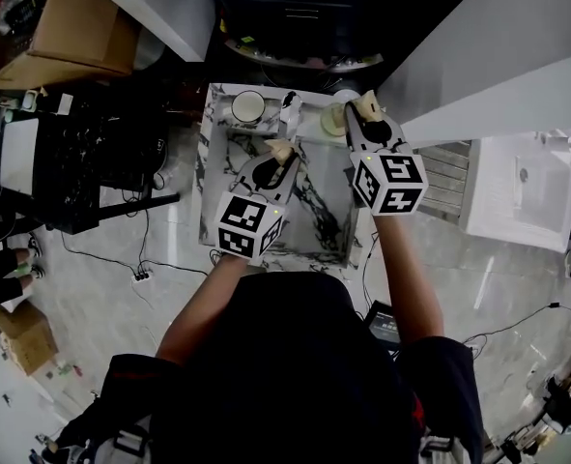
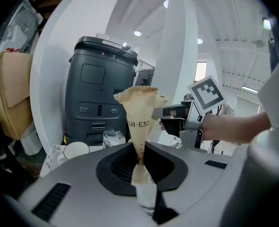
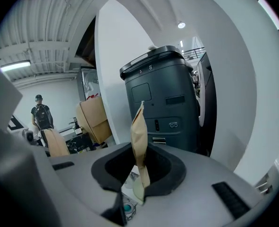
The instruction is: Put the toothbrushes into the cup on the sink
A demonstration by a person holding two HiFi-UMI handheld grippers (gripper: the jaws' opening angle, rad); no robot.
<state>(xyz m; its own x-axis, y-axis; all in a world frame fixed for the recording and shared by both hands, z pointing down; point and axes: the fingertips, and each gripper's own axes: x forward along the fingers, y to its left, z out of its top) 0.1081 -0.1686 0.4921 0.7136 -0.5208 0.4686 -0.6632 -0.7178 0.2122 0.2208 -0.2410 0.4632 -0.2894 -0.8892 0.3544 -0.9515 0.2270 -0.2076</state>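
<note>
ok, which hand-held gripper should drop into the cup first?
Left, probably. Each holds a paper-wrapped toothbrush, but the left hand-held gripper sits nearer the white cup; the right hand-held gripper is farther across the sink.

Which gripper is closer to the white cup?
Left. The left gripper is close to the white cup, on the person's side and slightly right of it. The right gripper is farther off to its right.
</note>
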